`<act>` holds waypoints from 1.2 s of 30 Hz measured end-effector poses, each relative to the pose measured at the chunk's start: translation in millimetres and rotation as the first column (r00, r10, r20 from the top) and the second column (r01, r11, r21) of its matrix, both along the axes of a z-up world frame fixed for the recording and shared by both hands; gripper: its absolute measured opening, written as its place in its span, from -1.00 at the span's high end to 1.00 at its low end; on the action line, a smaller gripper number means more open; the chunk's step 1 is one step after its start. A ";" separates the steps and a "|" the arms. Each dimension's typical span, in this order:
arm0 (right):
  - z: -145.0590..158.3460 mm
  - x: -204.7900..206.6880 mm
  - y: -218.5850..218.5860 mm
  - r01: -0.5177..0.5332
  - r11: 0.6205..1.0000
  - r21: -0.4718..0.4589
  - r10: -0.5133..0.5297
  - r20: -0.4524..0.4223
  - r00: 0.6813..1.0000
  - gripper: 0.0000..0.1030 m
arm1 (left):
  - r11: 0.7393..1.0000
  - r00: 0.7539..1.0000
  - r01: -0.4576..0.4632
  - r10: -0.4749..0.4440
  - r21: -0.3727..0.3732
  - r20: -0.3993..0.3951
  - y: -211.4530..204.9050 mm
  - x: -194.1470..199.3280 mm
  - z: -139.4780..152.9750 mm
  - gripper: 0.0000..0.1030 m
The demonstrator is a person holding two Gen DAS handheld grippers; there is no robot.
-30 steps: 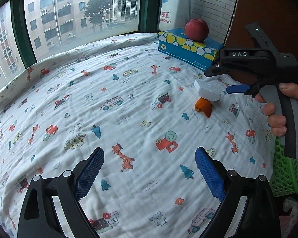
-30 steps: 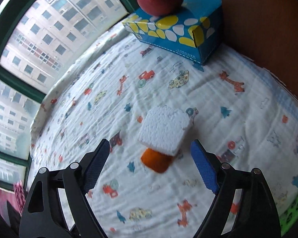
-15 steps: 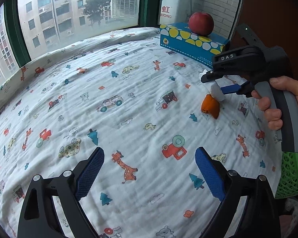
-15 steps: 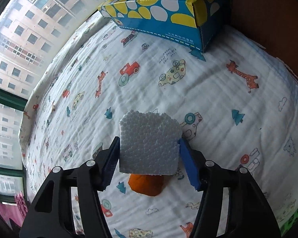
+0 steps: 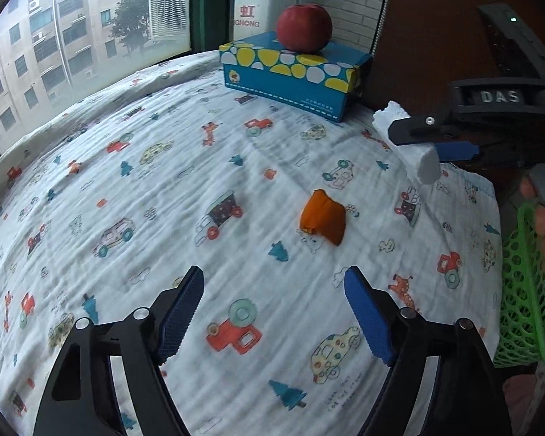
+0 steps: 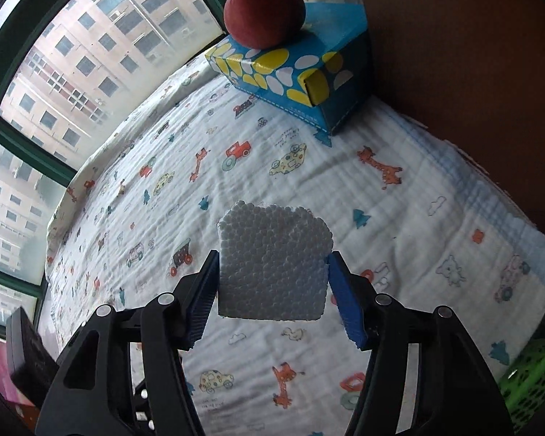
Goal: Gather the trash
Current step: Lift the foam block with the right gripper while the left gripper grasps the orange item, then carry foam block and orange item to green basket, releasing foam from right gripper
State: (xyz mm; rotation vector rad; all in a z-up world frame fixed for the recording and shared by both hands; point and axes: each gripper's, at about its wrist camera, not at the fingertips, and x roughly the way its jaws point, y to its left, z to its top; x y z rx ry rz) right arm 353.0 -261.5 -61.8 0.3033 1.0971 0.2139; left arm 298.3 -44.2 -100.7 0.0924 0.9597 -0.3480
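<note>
Big white blanket (image 5: 170, 167) with little cars and giraffes, spread flat by the window. Blue spotty box (image 5: 290, 76) at the far edge with a red apple (image 5: 304, 32) on top, green basket (image 5: 527, 290) off the right side. White foam chunk (image 6: 272, 261) squeezed tight in the right gripper (image 6: 272, 287), up off the blanket; orange scrap (image 5: 321, 217) lying on the blanket ahead of the left gripper (image 5: 272, 312), jaws closing with nothing between.

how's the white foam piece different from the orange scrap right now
The white foam piece is clamped in the right hand-held gripper, off the printed cloth; the orange scrap lies loose on that cloth. The foam is a flat, beaded, straight-sided slab; the scrap is crumpled and rounded. The foam looks larger. The left hand-held gripper, jaws closing, holds neither.
</note>
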 end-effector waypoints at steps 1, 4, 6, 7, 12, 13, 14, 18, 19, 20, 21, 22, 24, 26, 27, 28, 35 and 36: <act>3.6 -6.1 -5.4 -0.006 1.000 -0.013 0.006 0.013 1.000 -0.16 | 1.000 1.000 0.014 -0.014 0.007 0.001 -7.5 3.6 -1.6 -0.43; 10.7 -22.3 -20.3 -0.011 1.000 -0.019 0.012 0.043 0.999 -0.16 | 0.998 0.999 0.044 -0.045 0.034 0.010 -24.4 13.8 -7.3 -0.38; 12.8 -30.2 -27.7 -0.008 1.000 -0.020 0.010 0.055 0.998 -0.16 | 0.998 0.998 0.064 -0.064 0.027 0.007 -33.6 22.0 -11.0 -0.35; 13.8 -34.8 -31.3 -0.011 1.000 -0.021 0.012 0.061 0.998 -0.16 | 0.997 0.998 0.070 -0.070 0.026 0.005 -37.9 26.7 -13.8 -0.31; 13.3 -50.6 -37.8 -0.021 0.999 -0.040 0.024 0.080 0.996 -0.16 | 0.997 0.997 0.076 -0.075 0.009 -0.022 -49.4 44.6 -27.0 -0.16; 12.7 -53.8 -39.1 -0.021 0.999 -0.049 0.025 0.085 0.996 -0.16 | 0.997 0.997 0.077 -0.077 0.011 -0.023 -51.7 46.8 -28.5 -0.15; 12.0 -56.8 -40.9 -0.023 0.998 -0.052 0.027 0.087 0.996 -0.16 | 0.997 0.997 0.077 -0.077 0.013 -0.023 -53.4 48.6 -29.9 -0.12; 7.3 -65.8 -44.3 -0.025 0.998 -0.065 0.031 0.088 0.996 -0.16 | 0.997 0.997 0.070 -0.069 0.021 -0.032 -57.6 53.6 -36.3 0.05; 6.5 -68.1 -44.6 -0.027 0.997 -0.070 0.033 0.090 0.995 -0.16 | 0.998 0.997 0.069 -0.069 0.012 -0.036 -57.4 54.9 -37.7 0.09; 6.2 -71.2 -45.4 -0.025 0.997 -0.077 0.032 0.093 0.995 -0.16 | 0.998 0.997 0.069 -0.069 -0.001 -0.037 -57.4 54.8 -37.8 0.17; 5.9 -74.3 -47.1 -0.023 0.997 -0.079 0.030 0.096 0.995 -0.16 | 0.997 0.997 0.071 -0.071 -0.006 -0.035 -58.2 54.2 -37.1 0.27; 5.9 -77.1 -48.1 -0.021 0.997 -0.080 0.029 0.097 0.995 -0.16 | 0.997 0.997 0.073 -0.073 -0.008 -0.034 -59.4 54.2 -36.4 0.31; 6.5 -84.3 -50.4 -0.013 0.996 -0.085 0.022 0.106 0.994 -0.16 | 0.998 0.998 0.064 -0.064 -0.011 -0.025 -59.8 51.1 -34.5 0.40; 6.8 -91.6 -51.0 -0.009 0.996 -0.094 0.020 0.116 0.993 -0.16 | 0.998 0.998 0.052 -0.053 -0.022 -0.029 -58.0 47.3 -32.2 0.43; 7.4 -96.1 -50.6 -0.010 0.995 -0.100 0.022 0.123 0.992 -0.16 | 0.999 0.998 0.046 -0.047 -0.026 -0.031 -56.7 44.7 -30.5 0.43; 8.4 -100.7 -50.1 -0.009 0.994 -0.106 0.023 0.132 0.991 -0.16 | 0.998 0.999 0.042 -0.043 -0.036 -0.029 -54.4 40.5 -26.5 0.43; 17.0 -139.8 -46.5 -0.002 0.994 -0.113 0.023 0.180 0.983 -0.16 | 0.997 1.000 0.019 -0.018 -0.074 0.017 -37.5 2.6 15.6 0.44; 18.3 -146.1 -45.8 -0.003 0.994 -0.111 0.024 0.184 0.983 -0.16 | 0.997 1.000 0.018 -0.016 -0.079 0.024 -35.7 -4.1 22.7 0.44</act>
